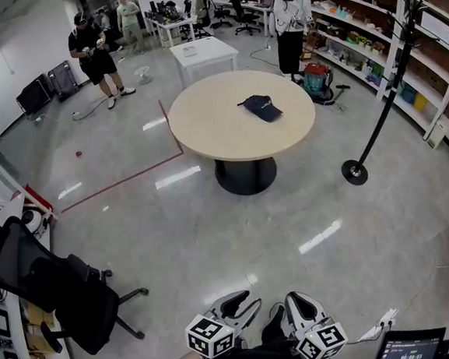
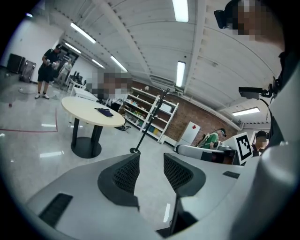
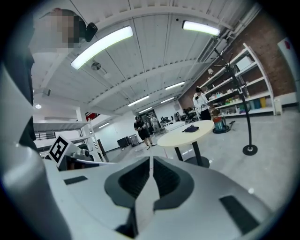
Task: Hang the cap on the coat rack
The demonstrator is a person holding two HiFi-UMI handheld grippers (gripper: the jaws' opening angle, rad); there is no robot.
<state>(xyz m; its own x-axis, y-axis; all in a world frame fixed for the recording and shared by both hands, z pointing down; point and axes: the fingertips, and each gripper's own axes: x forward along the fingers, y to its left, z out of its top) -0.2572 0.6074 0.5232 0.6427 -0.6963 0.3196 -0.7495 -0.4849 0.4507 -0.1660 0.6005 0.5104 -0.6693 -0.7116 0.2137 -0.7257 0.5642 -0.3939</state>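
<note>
A dark blue cap (image 1: 260,107) lies on the round beige table (image 1: 213,127) far ahead. The black coat rack (image 1: 389,91) stands on a round base to the table's right. Both grippers are low at the near edge, far from the cap and the rack. My left gripper (image 1: 245,298) is open with nothing between its fingers; in its own view the left gripper (image 2: 151,159) shows floor through the gap, with the cap (image 2: 104,111) and the rack (image 2: 149,123) beyond. My right gripper (image 1: 298,298) is shut and empty. Over the right gripper (image 3: 151,161) I see the cap (image 3: 191,128) and the rack (image 3: 238,96).
A black office chair (image 1: 51,281) stands at the near left. A white table (image 1: 204,54) and several people are behind the round table. Shelves (image 1: 377,47) line the right wall. A small screen (image 1: 408,357) sits at the near right. A red line (image 1: 123,181) crosses the floor.
</note>
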